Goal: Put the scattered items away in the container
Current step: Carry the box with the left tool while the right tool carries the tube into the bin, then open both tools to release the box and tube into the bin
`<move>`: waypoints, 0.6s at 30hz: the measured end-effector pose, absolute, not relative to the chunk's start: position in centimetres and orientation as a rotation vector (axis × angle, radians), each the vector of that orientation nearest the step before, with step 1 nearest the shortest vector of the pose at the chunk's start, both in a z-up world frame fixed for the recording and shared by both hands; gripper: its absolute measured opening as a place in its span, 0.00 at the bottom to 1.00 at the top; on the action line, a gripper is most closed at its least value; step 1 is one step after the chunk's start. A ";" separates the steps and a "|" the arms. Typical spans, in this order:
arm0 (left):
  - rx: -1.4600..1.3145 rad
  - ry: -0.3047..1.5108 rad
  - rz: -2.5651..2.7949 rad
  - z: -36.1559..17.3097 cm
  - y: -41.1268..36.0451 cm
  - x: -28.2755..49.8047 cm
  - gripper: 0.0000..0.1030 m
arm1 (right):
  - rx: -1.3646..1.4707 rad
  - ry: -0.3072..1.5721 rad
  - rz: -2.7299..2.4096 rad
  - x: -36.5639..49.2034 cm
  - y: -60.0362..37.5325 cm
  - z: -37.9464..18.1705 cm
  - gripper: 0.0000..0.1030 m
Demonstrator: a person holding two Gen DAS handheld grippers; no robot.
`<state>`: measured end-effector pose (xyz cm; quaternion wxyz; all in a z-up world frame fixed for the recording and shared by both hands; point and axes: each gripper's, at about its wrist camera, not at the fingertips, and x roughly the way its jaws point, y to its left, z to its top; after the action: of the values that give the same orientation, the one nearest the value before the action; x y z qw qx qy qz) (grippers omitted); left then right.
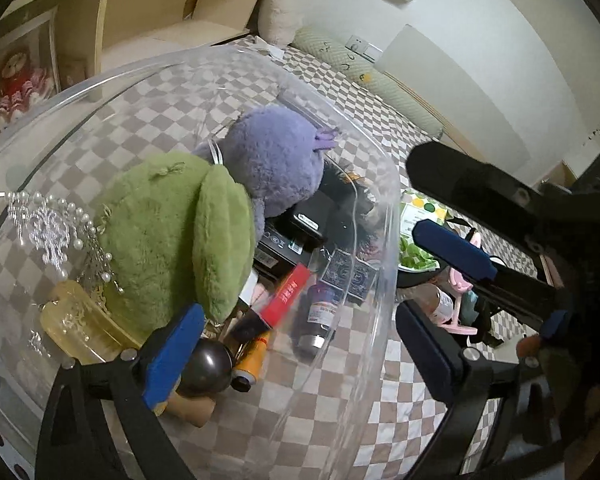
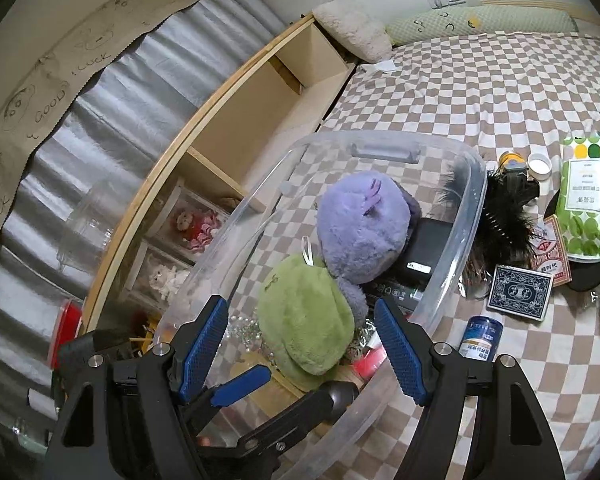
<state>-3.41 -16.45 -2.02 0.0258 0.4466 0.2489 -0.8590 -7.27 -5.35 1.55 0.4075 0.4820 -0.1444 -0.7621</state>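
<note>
A clear plastic bin [image 2: 474,184] stands on the checkered bed. Inside it lie a green plush [image 2: 306,320], a purple plush [image 2: 360,228], a black box [image 2: 428,248], a pearl hairpiece [image 1: 56,224], a red box [image 1: 286,296], an orange tube [image 1: 254,354] and a dark ball [image 1: 208,364]. My left gripper [image 1: 300,356] is open and straddles the bin's near wall, its left pad [image 1: 172,356] beside the ball inside. My right gripper [image 2: 300,308] is open and empty above the near rim, apart from the green plush. Outside wait a blue card deck [image 2: 520,292], a small bottle [image 2: 480,338] and a black feather [image 2: 500,224].
A red card deck [image 2: 548,258], a green wipes pack [image 2: 588,200], a white cap [image 2: 540,166] and a yellow item [image 2: 512,162] lie right of the bin. A wooden shelf [image 2: 236,120] runs along the left. Pillows [image 2: 480,20] sit at the bed's far end.
</note>
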 end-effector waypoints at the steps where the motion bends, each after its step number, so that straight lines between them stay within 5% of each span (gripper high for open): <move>1: 1.382 0.768 -2.657 -2.0 -16.4 -3.3 0.94 | 1.217 -0.367 -1.920 -7.3 -5.4 1.5 0.73; 18: 1.254 0.561 -2.753 0.0 -15.4 -1.1 0.94 | 1.157 -0.320 -1.855 -5.8 -6.0 2.9 0.73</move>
<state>-1.07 -15.40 0.00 0.0326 0.4072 0.1822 -0.8944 -5.77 -5.98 2.87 0.4492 0.4679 -0.1295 -0.7500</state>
